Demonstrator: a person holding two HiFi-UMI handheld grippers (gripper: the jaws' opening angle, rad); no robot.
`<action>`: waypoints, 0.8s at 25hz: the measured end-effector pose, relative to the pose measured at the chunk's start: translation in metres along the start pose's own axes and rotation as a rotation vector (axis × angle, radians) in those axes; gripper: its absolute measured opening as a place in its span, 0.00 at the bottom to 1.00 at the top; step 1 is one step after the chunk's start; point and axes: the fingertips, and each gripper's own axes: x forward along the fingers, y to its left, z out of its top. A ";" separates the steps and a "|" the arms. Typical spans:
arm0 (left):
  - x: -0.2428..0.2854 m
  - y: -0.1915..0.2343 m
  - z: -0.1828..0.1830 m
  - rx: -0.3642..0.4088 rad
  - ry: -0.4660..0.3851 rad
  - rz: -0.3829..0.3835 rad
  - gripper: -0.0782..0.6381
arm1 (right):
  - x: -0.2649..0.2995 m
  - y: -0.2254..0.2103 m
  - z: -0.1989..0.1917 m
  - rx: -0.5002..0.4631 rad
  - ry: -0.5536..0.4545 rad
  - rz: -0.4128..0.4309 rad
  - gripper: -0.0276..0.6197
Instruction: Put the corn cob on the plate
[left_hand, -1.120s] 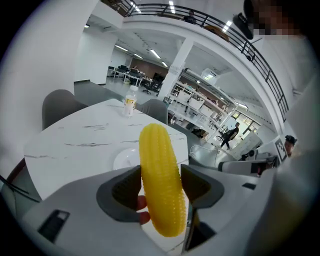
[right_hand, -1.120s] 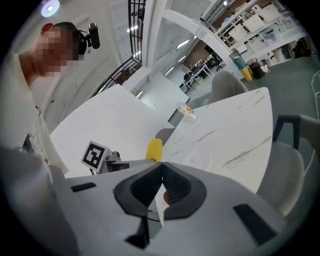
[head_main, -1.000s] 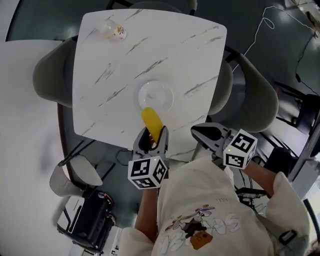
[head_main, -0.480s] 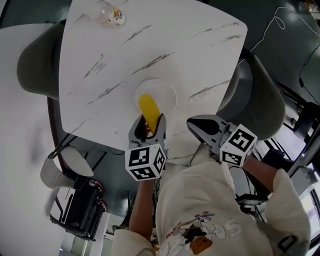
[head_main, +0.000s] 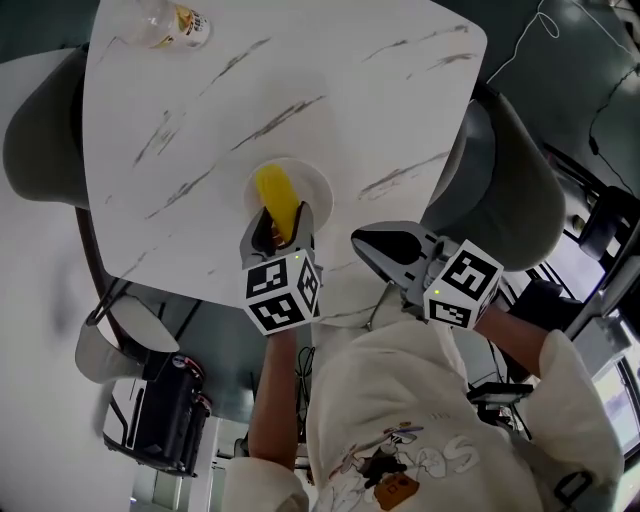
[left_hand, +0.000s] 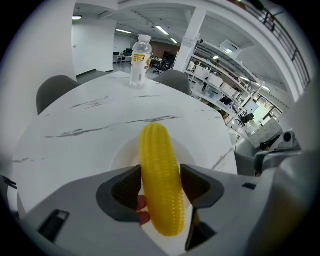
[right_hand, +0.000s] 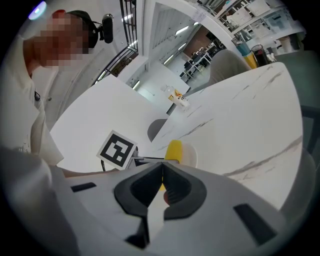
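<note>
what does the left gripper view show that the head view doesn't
Only the left gripper view: the left gripper jaws pressed on both sides of the corn cob, its kernels close up, and shelving and desks beyond the table.
Only the head view: the right gripper near the table's edge, both marker cubes and the person's shirt.
Both: the corn cob held over the plate, and the bottle at the table's far side.

Top-down head cam — plate (head_main: 318, 190) in all 3
</note>
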 end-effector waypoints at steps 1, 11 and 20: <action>0.001 0.000 0.001 0.012 -0.003 0.006 0.46 | -0.002 -0.001 0.001 0.002 -0.002 -0.005 0.05; 0.005 0.001 0.006 -0.015 -0.019 0.003 0.46 | -0.018 -0.005 -0.003 0.020 -0.021 -0.046 0.05; -0.008 0.000 0.012 -0.016 -0.053 -0.023 0.46 | -0.029 0.004 -0.003 0.008 -0.047 -0.062 0.05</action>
